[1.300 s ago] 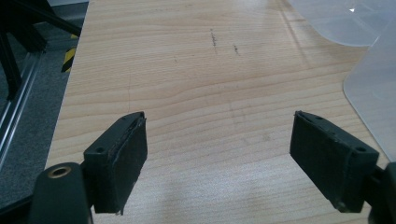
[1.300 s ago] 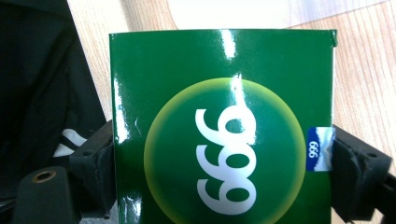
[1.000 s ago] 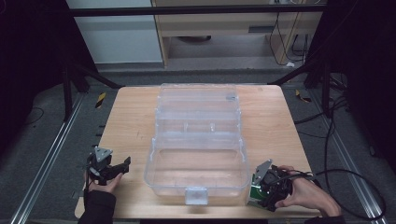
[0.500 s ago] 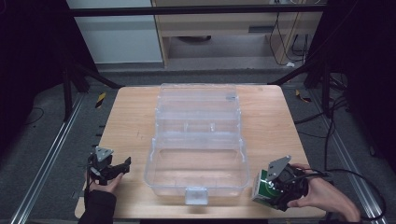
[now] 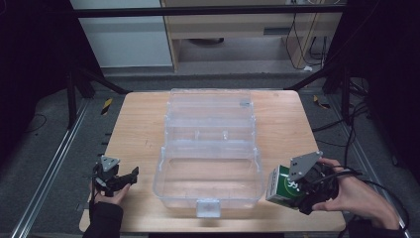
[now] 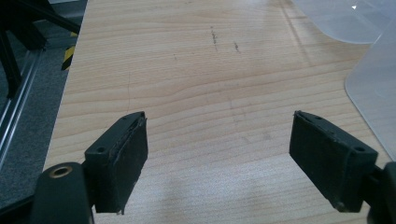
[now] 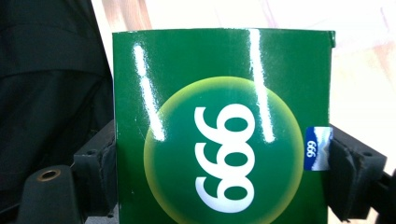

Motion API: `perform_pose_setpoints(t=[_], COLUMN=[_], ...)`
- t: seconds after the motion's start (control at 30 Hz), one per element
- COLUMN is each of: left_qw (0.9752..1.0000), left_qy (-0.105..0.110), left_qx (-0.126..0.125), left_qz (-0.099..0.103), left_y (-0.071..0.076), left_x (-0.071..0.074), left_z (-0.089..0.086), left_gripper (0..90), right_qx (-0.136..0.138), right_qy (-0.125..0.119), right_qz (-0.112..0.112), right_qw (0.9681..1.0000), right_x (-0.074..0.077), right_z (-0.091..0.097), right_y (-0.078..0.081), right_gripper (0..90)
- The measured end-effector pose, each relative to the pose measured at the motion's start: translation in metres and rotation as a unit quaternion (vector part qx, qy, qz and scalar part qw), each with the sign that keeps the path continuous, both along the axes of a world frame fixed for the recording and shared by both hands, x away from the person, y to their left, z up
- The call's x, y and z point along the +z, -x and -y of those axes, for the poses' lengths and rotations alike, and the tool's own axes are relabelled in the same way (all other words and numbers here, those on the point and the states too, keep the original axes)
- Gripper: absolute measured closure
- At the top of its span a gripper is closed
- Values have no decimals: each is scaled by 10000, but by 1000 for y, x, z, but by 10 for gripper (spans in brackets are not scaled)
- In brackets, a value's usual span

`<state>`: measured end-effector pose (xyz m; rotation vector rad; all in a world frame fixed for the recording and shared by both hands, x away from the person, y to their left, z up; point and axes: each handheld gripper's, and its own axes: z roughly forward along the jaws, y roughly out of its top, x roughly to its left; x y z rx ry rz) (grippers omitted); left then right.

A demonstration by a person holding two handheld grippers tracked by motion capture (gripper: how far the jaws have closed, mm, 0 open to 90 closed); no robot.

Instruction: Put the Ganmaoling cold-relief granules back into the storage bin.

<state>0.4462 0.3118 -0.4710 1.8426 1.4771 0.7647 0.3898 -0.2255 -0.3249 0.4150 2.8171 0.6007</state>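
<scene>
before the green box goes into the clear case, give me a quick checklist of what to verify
1. Green box clamped between the jaws of the right hand-held gripper: ok, a pad presses each side.
2. Clear plastic case open: ok, lid laid back, front tub facing up.
3. Front tub free of things: ok, nothing seen inside.
4. Left hand-held gripper out of the way: ok, open over bare wooden table, left of the case.
5. Box lifted above the case's rim: cannot tell from these angles.
6. Case secured against sliding: not ok, nothing holds it.
</scene>
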Motion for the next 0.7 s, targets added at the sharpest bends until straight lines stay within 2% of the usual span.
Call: perform_pose_setpoints(t=[0.27, 0.7], left_qw=[10000, 10000], left_qy=[-4, 13], left_qx=[-1, 8], left_qz=[-9, -18], left_y=[0, -1], left_x=[0, 0], left_z=[0, -2], left_gripper=[190, 191], right_qx=[194, 477], right_qy=[112, 149], right_qz=[112, 180], right_qw=[9997, 9986], right_x=[24, 28], right_z=[-18, -59], right_y=[-8, -34], right_gripper=[165, 164])
